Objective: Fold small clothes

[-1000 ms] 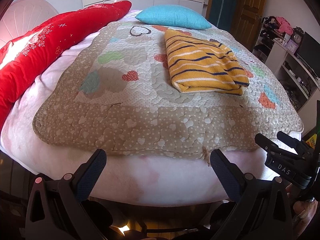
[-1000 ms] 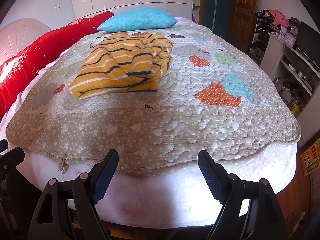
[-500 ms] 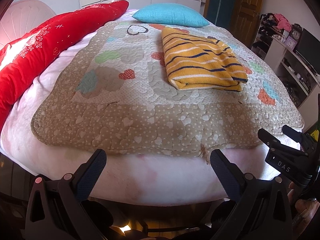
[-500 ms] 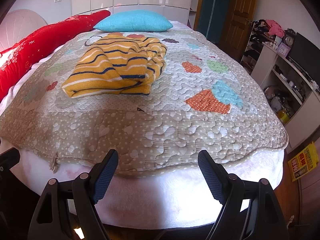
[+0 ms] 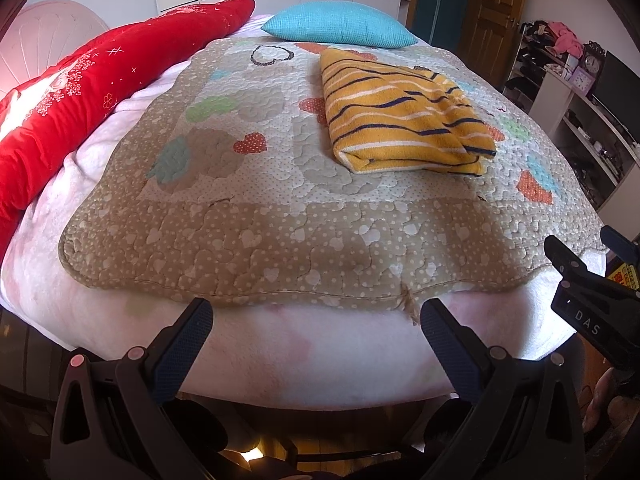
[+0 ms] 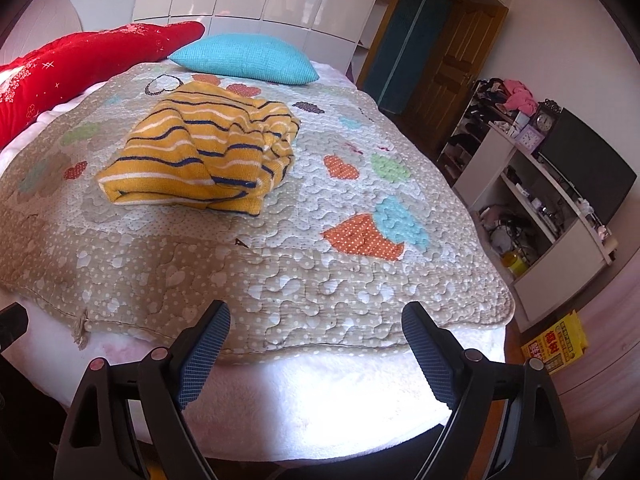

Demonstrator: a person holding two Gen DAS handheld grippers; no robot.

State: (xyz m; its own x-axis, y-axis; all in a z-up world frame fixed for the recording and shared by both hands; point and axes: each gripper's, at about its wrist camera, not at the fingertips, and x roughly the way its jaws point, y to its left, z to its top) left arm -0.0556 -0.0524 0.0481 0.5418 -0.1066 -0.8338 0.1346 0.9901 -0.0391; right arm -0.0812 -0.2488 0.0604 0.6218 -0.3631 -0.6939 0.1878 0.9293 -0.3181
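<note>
On the quilt (image 5: 248, 240) — folded striped garment (image 5: 400, 120) (underside hidden), jaws apart.

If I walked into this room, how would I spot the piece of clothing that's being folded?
Look at the big bed covered by a beige quilt with coloured hearts. Past the quilt's middle, short of the turquoise pillow, lies a folded yellow sweater. It is the only thing striped in navy and white; the long cushion along the side is plain red with white sparkles.
</note>
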